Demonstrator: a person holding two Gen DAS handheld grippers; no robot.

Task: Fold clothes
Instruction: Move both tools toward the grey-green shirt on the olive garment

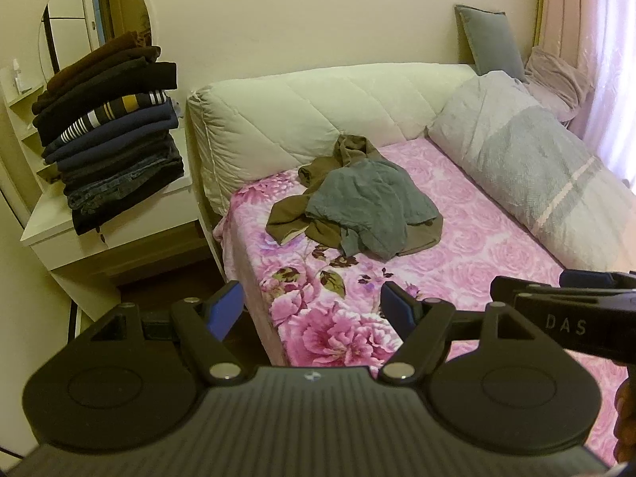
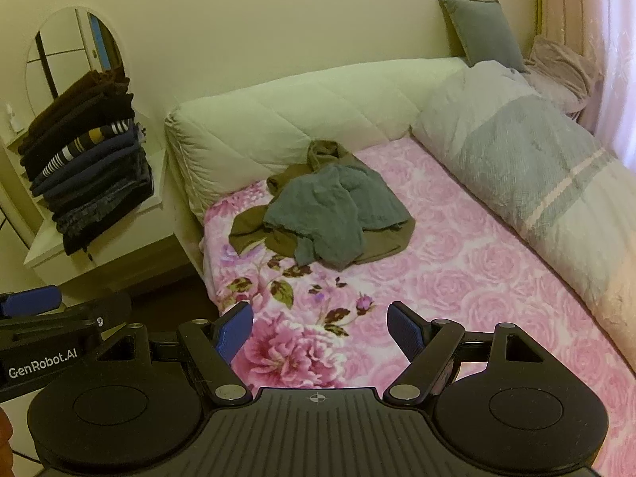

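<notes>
I hold both tools above the near end of the bed (image 2: 457, 278), side by side: my left gripper (image 1: 314, 308) and my right gripper (image 2: 320, 328) each have their blue fingers spread wide with nothing between them. The unfolded clothes, a grey garment (image 2: 330, 214) lying crumpled on top of an olive-brown garment (image 2: 254, 232), sit in a heap on the pink floral bedspread near the cream headboard (image 2: 286, 111), well apart from both grippers. A stack of folded dark clothes (image 1: 111, 135) stands on the white dresser (image 1: 119, 238) beside the bed.
</notes>
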